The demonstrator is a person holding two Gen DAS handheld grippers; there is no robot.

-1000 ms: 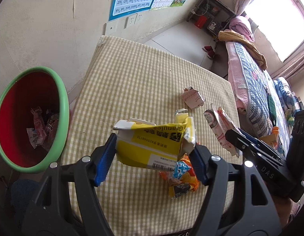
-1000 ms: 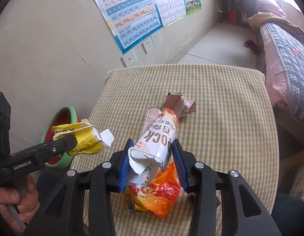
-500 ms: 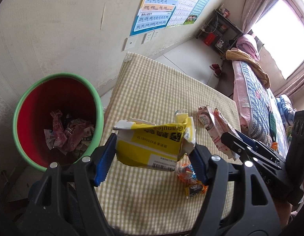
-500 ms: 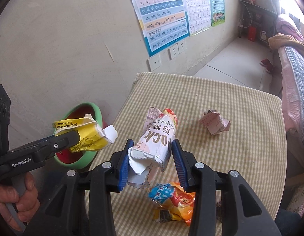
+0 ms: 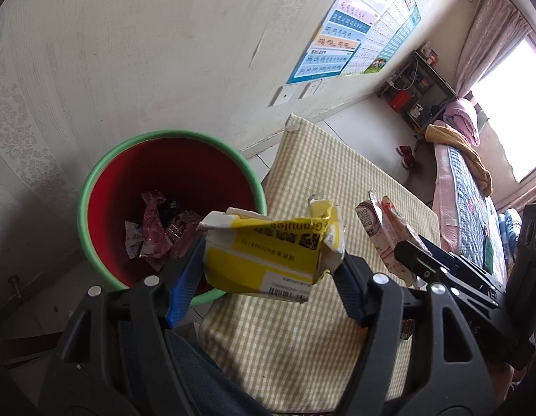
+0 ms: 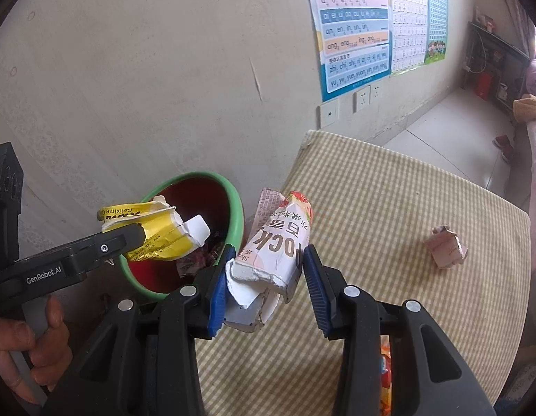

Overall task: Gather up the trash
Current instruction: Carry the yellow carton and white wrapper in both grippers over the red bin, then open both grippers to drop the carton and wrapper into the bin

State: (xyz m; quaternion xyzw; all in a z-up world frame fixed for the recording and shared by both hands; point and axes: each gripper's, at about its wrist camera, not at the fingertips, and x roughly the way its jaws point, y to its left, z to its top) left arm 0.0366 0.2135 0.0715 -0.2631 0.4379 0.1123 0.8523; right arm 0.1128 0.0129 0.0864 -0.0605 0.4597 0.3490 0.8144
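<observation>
A crumpled yellow carton (image 5: 271, 253) is clamped crosswise between the blue pads of the left gripper (image 5: 268, 274), in the air at the near rim of the bin (image 5: 94, 173). The pink-and-white carton (image 6: 278, 242) is pinched between the pads of the right gripper (image 6: 268, 277), one torn end pointing back toward the camera, above the table edge beside the bin. The bin, red inside with a green rim, stands on the floor against the wall and holds crumpled wrappers (image 5: 157, 228). On the checked tablecloth (image 6: 389, 208), a crumpled pink box (image 6: 446, 251) lies well apart from both grippers. An orange wrapper (image 6: 386, 374) is partly visible under the right gripper. A hand (image 6: 25, 350) is seen on the left gripper's handle.
</observation>
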